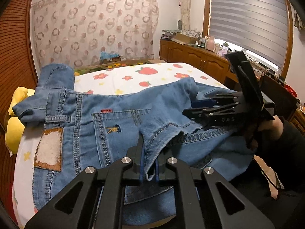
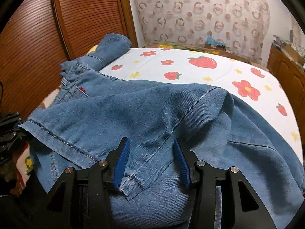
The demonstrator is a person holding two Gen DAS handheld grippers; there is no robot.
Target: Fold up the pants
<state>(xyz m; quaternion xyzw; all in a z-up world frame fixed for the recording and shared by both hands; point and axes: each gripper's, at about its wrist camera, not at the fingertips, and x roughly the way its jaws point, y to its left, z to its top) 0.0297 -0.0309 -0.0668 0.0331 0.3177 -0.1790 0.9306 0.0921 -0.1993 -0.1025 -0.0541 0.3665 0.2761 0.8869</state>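
Blue denim pants (image 1: pixel 106 118) lie on the bed, waistband and leather patch (image 1: pixel 48 149) at the left, legs folded over toward the seat. My left gripper (image 1: pixel 149 164) is shut on the hem of a pant leg (image 1: pixel 152 143). My right gripper (image 2: pixel 150 162) is open, its blue pads (image 2: pixel 122 164) on either side of a hem corner (image 2: pixel 133 183) without pinching it. It also shows in the left wrist view (image 1: pixel 209 112), resting on the denim at the right. The pants fill the right wrist view (image 2: pixel 133 114).
The bed has a white sheet with strawberries and flowers (image 1: pixel 144 76). A yellow plush (image 1: pixel 15 122) lies at the bed's left edge. A wooden slatted wall (image 2: pixel 38 38) is at the left, a wooden cabinet with clutter (image 1: pixel 190 55) at the right.
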